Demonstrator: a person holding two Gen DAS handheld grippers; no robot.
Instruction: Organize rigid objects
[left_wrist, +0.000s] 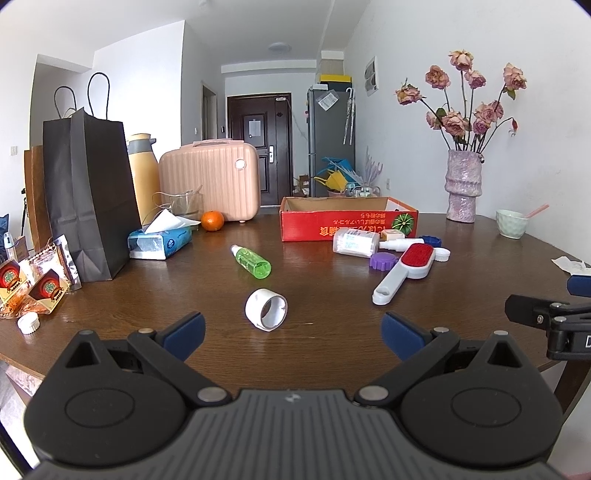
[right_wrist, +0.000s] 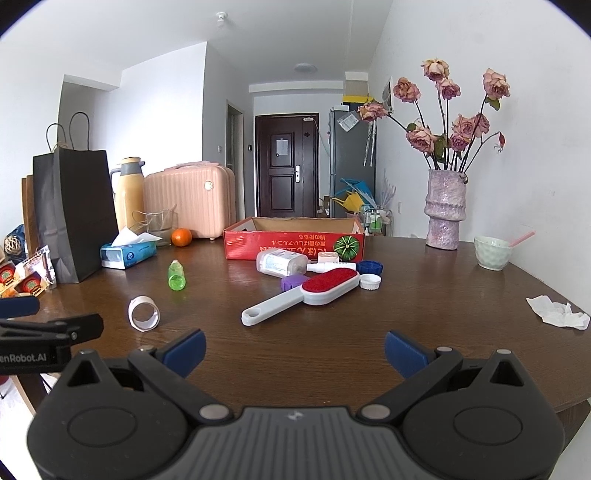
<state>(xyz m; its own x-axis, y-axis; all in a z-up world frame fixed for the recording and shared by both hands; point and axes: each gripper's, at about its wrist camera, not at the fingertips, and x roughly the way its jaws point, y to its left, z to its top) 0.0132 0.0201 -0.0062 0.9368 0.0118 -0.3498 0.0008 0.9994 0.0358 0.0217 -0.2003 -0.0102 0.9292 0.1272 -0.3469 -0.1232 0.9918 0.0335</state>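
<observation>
From my left wrist view, my left gripper (left_wrist: 291, 334) gapes wide and empty just below the white tape ring (left_wrist: 266, 308) at frame centre, the green plastic bottle (left_wrist: 252, 261) above it, while my right gripper (right_wrist: 294, 353) likewise gapes empty beneath the grey red-faced lint brush (right_wrist: 301, 295).

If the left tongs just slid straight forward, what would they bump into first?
Probably the white tape roll, lying on the table just ahead of the open left tongs. The green bottle lies further on.
</observation>
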